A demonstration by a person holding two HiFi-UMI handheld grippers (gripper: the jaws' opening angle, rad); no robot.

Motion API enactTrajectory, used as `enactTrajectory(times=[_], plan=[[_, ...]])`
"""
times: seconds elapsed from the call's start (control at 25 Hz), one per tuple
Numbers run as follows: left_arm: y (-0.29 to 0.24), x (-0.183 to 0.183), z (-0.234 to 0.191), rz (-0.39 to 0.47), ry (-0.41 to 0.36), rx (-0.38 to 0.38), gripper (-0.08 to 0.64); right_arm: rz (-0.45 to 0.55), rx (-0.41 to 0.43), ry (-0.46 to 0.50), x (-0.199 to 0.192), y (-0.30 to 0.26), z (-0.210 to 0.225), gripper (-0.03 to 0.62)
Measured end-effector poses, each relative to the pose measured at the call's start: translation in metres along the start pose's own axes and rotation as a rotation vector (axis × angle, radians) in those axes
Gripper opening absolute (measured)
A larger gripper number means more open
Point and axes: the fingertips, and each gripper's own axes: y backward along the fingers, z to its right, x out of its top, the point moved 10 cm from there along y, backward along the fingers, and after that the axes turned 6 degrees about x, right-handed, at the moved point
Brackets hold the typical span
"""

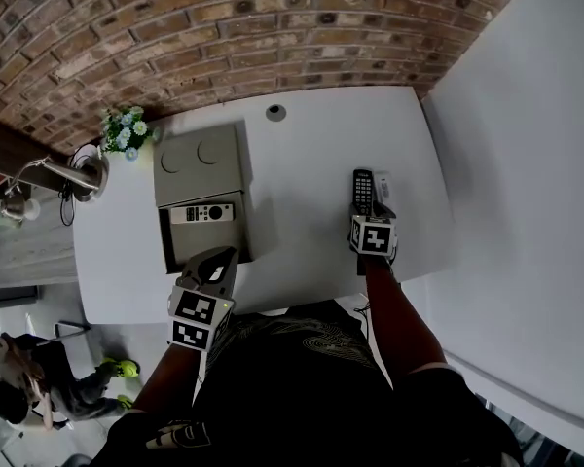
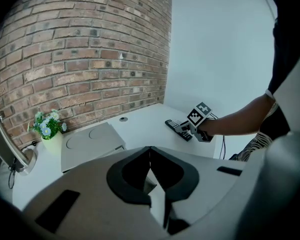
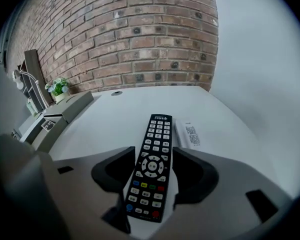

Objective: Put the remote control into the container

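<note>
A long black remote control [image 1: 362, 189] lies on the white table [image 1: 302, 163] at the right. My right gripper [image 1: 369, 210] is down over its near end. In the right gripper view the black remote [image 3: 157, 131] runs between the two wide jaws of that gripper [image 3: 153, 154], which stands open; the pads do not press on it. The grey container [image 1: 167, 246] sits at the left of the table, its lid [image 1: 202, 163] lying behind it, and a flat white remote [image 1: 202, 213] lies inside. My left gripper [image 1: 224, 258] hangs over the container's near edge, shut and empty [image 2: 150, 151].
A small white remote [image 3: 190, 134] lies just right of the black one. A vase of flowers [image 1: 127, 129] and a desk lamp [image 1: 73, 173] stand at the table's far left. A round cable hole [image 1: 275, 112] is near the brick wall. A white wall borders the right side.
</note>
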Motion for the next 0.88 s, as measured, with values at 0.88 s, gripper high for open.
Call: enactTrajectory(times=[0.88], plan=[[0.027,-0.024,-0.027,-0.01,0.14,0.069,0.008,-0.063,-0.021,0.018,0.007,-0.02,-0.002,0.249]])
